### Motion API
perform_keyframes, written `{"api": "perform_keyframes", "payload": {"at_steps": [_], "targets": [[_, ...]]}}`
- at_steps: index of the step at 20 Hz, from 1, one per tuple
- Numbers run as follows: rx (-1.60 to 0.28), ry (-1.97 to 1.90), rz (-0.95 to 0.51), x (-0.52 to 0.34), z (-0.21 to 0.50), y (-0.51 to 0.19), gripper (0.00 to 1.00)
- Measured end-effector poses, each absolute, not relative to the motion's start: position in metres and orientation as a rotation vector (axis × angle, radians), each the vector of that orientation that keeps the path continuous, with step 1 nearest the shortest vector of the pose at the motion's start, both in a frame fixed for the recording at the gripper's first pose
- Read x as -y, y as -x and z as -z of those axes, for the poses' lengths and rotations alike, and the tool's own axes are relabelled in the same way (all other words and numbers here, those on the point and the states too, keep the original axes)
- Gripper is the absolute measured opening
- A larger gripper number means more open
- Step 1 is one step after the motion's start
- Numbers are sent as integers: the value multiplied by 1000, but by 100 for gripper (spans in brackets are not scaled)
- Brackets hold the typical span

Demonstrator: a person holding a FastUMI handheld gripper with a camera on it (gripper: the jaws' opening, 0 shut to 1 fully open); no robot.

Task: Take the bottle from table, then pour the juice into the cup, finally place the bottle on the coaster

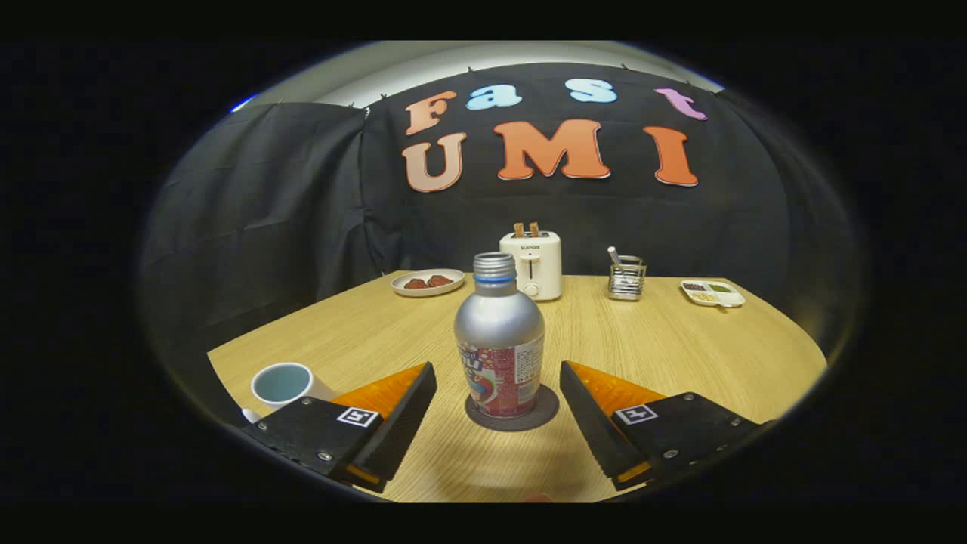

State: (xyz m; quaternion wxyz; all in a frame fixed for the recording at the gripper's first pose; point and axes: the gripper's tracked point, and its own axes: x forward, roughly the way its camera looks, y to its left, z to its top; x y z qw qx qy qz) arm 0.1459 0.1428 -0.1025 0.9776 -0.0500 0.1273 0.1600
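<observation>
Where tongs point(498, 393) gape, cup point(281, 384) half-hidden.

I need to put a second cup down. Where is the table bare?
Bare wood lies between the bottle and the divided dish, and between the cup and plate. The back row is crowded; the open claw flanks the bottle.

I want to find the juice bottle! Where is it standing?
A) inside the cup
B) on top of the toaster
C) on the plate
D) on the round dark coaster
D: the bottle stands upright on the coaster, between the open gripper's fingers, neither touching it.
</observation>
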Motion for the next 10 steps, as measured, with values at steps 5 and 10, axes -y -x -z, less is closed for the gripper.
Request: {"api": "perform_keyframes", "payload": {"at_steps": [5,10], "targets": [[-216,78,-270,-123,76,-119,97],[-185,74,-200,-98,62,-98,97]]}}
